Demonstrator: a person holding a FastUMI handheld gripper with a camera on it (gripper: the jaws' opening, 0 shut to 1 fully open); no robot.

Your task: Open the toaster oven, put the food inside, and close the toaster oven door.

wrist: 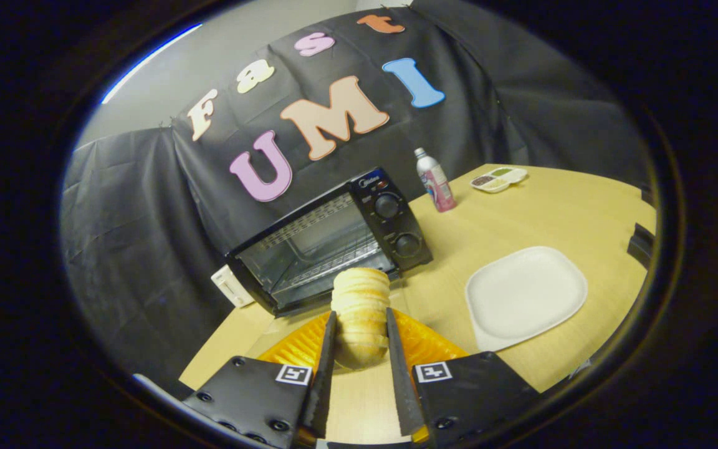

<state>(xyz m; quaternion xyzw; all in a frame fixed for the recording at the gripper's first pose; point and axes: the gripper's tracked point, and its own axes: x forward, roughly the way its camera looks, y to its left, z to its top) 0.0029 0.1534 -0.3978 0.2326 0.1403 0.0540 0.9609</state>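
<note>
Toaster oven (334,240) sits on the wooden table (508,224) just beyond the claw (362,340), a bit off to the left of where the fingers point, backed up against the black cloth wall. Its glass door looks folded down toward the claw, since you can see straight onto the wire rack inside, though the glare makes that a little hard to call. The two knobs are on its right side.

The food is a ribbed, pale bread roll (360,312), standing upright between the two fingers. Both fingers press against its sides, so the claw is clamped on the roll, which pokes up past the fingertips and covers the lower front of the oven.

Right under and behind the roll there's an orange ridged plate (427,343), spreading out on both sides of the fingers.

To the right of the claw is a white square plate (524,296) with nothing on it. Further out past that, beyond the oven's right side, a small bottle (435,181) stands upright, and further right of it a little white divided dish (499,179) with dark and green stuff in it. A white boxy thing (232,287) sits at the oven's left corner.
</note>
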